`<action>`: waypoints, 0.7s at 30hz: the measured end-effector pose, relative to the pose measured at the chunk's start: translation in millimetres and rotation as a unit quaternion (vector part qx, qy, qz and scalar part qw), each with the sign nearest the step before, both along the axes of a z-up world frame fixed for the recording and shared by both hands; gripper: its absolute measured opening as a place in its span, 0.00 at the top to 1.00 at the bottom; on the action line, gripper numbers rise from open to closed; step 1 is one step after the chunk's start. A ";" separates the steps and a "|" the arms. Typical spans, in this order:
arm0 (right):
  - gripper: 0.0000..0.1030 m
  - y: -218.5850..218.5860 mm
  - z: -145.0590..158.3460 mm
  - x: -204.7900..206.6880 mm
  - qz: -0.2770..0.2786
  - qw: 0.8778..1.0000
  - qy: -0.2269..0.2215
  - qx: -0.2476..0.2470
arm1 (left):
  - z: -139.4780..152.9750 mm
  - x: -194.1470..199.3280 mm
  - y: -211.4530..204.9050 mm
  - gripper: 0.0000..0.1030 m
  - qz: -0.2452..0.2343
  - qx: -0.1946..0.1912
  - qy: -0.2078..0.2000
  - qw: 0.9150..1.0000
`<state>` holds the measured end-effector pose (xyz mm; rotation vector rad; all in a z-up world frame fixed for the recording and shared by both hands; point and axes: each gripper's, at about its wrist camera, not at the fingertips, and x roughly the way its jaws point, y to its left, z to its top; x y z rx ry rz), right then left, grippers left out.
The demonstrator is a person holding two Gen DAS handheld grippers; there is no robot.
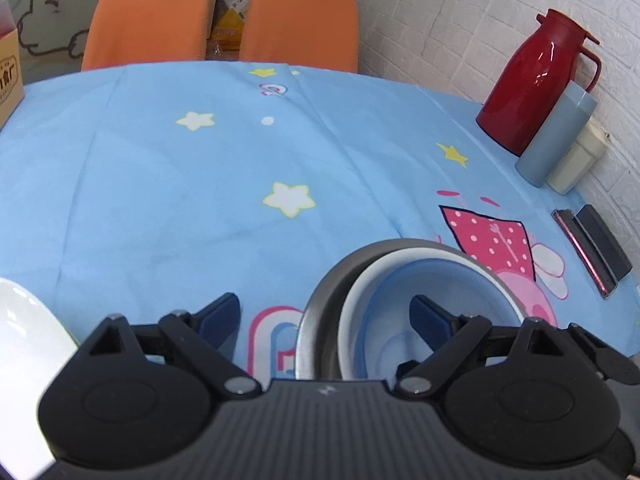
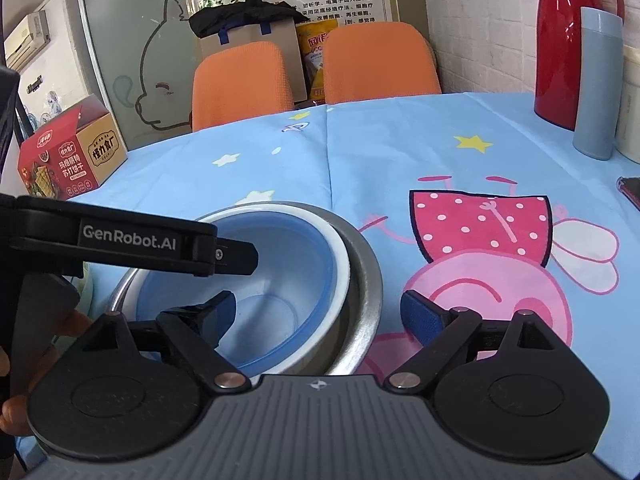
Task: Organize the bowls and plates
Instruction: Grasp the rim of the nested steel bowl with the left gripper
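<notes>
A blue bowl [image 2: 280, 280] with a white rim is nested inside a larger metal bowl [image 2: 366, 280], and the pair rests on the bench [image 1: 160, 200], which is covered by a light-blue cartoon cloth. The nesting looks deliberate: the smaller bowl is tucked into the larger so that both take one footprint, which suits the tidying asked for.

The left gripper [image 1: 325, 312] is held low over the stack with its fingers spread wide and nothing between them. In its own view one finger hangs over the blue bowl's hollow and the other over the cloth, so the near walls of both bowls lie in the gap; the spread seems kept ready for a pinch on a rim. The same gripper is seen from the side in the right wrist view, reaching across the blue bowl.

The right gripper [image 2: 318, 310] is likewise open and empty, its fingers straddling the right-hand side of the nested bowls without visible contact.

A white dish [image 1: 24, 340] is partly seen at the left edge, apart from the stack, probably still to be gathered. A red jug [image 1: 532, 80] and a grey tumbler [image 1: 554, 136] are kept back against the wall, leaving the middle of the cloth free.
</notes>
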<state>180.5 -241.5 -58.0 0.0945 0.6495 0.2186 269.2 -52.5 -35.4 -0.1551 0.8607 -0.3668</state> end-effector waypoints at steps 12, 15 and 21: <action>0.00 4.7 5.2 0.5 -0.005 1.000 0.010 -0.012 | 1.2 -3.4 -1.6 0.13 -0.024 0.010 0.002 1.000; 0.00 0.2 6.8 -2.2 -0.006 1.000 0.003 0.006 | 0.2 -4.9 -2.4 0.13 -0.025 0.014 -0.003 1.000; 0.24 8.7 2.7 -5.1 -0.003 1.000 -0.006 -0.004 | 2.2 -17.9 -16.1 0.59 -0.038 0.030 -0.012 0.999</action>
